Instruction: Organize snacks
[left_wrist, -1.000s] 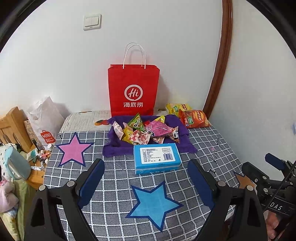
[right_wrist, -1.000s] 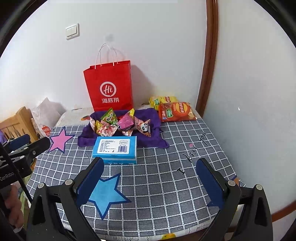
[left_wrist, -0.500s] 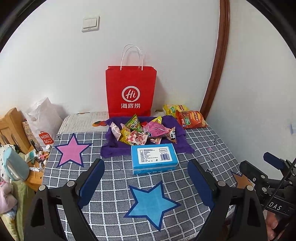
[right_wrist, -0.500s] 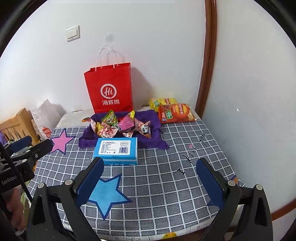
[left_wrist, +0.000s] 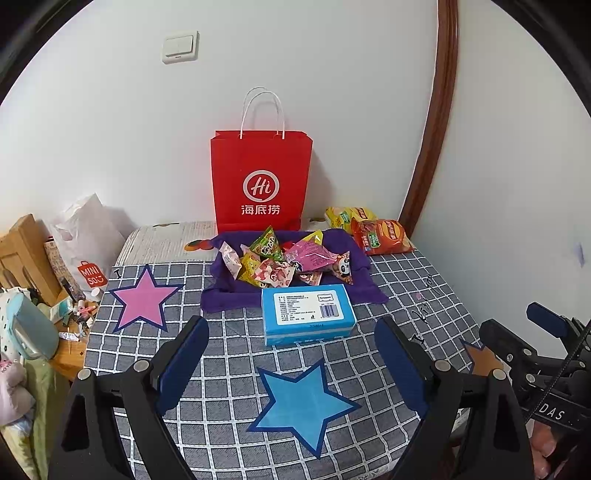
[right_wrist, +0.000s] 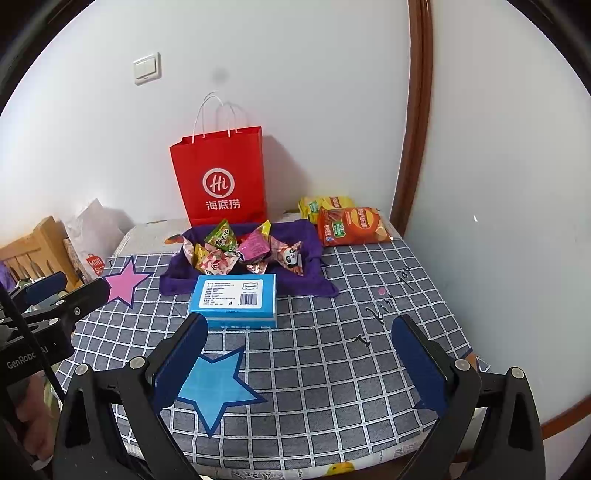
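Observation:
Several small snack packets (left_wrist: 284, 264) lie piled on a purple cloth (left_wrist: 221, 295) in front of a red paper bag (left_wrist: 260, 181). A blue box (left_wrist: 307, 312) lies just before the cloth. An orange chip bag (left_wrist: 382, 236) and a yellow one (left_wrist: 345, 216) lie at the back right. My left gripper (left_wrist: 291, 363) is open and empty, held above the blue star (left_wrist: 301, 400). My right gripper (right_wrist: 299, 360) is open and empty over the near table. The same pile (right_wrist: 243, 251), box (right_wrist: 236, 301), red bag (right_wrist: 221, 181) and orange chip bag (right_wrist: 351, 225) show in the right wrist view.
The table has a grey checked cover (left_wrist: 229, 354) with a pink star (left_wrist: 142, 299) at left and an orange star (left_wrist: 484, 360) at right. A white Miniso bag (left_wrist: 86, 243) and cluttered wooden furniture (left_wrist: 26, 254) stand off the left edge. Walls close the back and right.
Both grippers have drawn back and risen slightly, so the table objects look a little smaller and farther. Nothing on the table has moved; both stay open.

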